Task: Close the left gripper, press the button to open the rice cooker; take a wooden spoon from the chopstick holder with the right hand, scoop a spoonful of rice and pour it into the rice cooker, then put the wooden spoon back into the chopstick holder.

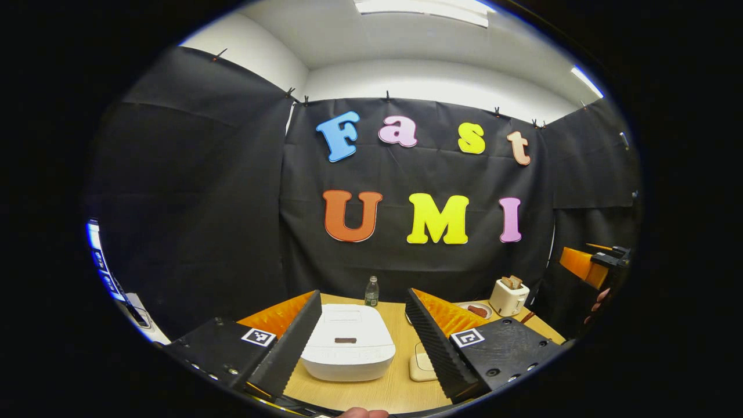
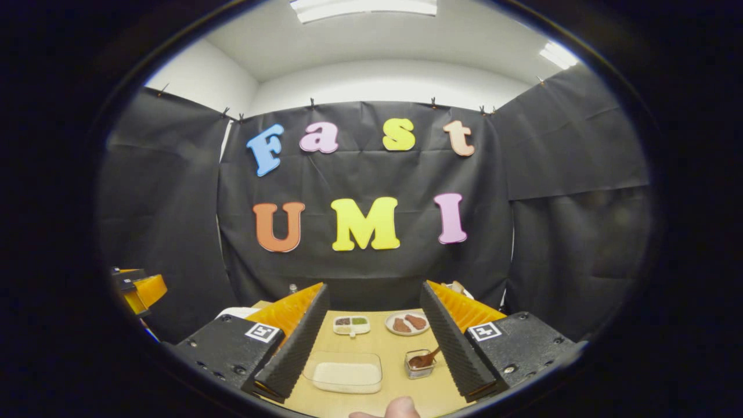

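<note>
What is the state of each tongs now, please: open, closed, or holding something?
Left tongs: open, holding nothing, above the white rice cooker.
Right tongs: open, holding nothing, above the table.

Glossy plastic rice cooker [image 1: 347, 342], wood-grain table [image 1: 400, 389]

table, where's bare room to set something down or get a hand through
Bare wood lies in front of the rice cooker, and between the rice tray and the sectioned dish. It is crowded at the back right, where the plate and toaster stand, and around the spoon holder.
</note>
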`<move>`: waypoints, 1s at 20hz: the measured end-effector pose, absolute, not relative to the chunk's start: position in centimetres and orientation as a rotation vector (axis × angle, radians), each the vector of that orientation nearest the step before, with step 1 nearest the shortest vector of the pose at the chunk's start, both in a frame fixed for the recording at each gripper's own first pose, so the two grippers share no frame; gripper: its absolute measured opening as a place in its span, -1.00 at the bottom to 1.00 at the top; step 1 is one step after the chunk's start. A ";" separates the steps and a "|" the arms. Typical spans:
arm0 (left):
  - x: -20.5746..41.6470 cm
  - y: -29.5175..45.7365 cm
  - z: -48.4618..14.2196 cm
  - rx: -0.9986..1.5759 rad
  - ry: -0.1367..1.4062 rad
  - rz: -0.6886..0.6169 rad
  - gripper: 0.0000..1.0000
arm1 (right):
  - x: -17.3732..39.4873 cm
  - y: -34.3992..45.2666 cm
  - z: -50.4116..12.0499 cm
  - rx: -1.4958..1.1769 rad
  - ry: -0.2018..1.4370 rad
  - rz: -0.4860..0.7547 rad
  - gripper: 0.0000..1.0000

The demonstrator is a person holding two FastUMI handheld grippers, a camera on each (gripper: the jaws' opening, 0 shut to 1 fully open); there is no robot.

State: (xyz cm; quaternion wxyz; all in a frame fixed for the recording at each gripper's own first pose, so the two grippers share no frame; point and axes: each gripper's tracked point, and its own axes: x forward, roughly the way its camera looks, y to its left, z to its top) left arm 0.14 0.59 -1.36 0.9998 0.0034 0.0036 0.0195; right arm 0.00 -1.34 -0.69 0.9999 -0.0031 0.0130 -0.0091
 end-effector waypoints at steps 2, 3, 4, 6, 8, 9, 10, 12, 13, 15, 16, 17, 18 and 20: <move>-0.1 0.5 -1.8 0.004 0.014 0.041 0.89 | -0.2 -1.2 -0.8 -0.009 0.033 -0.012 1.00; -0.1 0.4 -1.9 0.001 0.016 0.039 0.89 | -0.1 -1.3 -0.9 -0.008 0.034 -0.014 1.00; -0.2 0.3 -2.0 -0.001 0.018 0.037 0.89 | -0.2 -1.4 -0.9 -0.008 0.037 -0.016 1.00; -0.4 0.2 -2.1 -0.004 0.020 0.032 0.89 | -0.4 -1.5 -1.3 -0.005 0.045 -0.019 1.00; -0.4 0.2 -2.3 -0.013 0.018 0.023 0.89 | -0.6 -1.3 -1.5 -0.010 0.056 -0.022 1.00; -0.4 0.4 -2.8 -0.021 0.022 0.021 0.89 | -0.7 -1.4 -1.7 -0.019 0.060 -0.023 1.00; -0.5 0.5 -3.1 -0.030 0.021 0.022 0.89 | -0.8 -1.4 -1.8 -0.033 0.063 -0.021 1.00; -0.2 0.6 -4.0 -0.053 0.031 0.028 0.89 | -0.9 -1.6 -2.1 -0.057 0.078 -0.021 1.00; -0.1 0.6 -4.6 -0.068 0.052 0.032 0.88 | -0.8 -1.5 -2.4 -0.061 0.088 -0.018 1.00; 0.1 0.5 -5.4 -0.096 0.088 0.026 0.89 | -0.2 -1.5 -2.7 -0.069 0.100 -0.013 1.00; 0.5 0.4 -5.7 -0.100 0.100 0.025 0.89 | 0.4 -1.7 -2.9 -0.068 0.104 -0.007 1.00; 1.0 0.7 -6.0 -0.100 0.111 0.034 0.89 | 1.2 -1.7 -3.2 -0.061 0.108 -0.002 1.00; 1.9 1.3 -6.6 -0.097 0.132 0.053 0.89 | 2.0 -1.8 -3.5 -0.050 0.122 0.004 1.00; 3.5 1.7 -7.9 -0.087 0.182 0.065 0.89 | 3.5 -2.5 -4.0 -0.029 0.129 0.012 1.00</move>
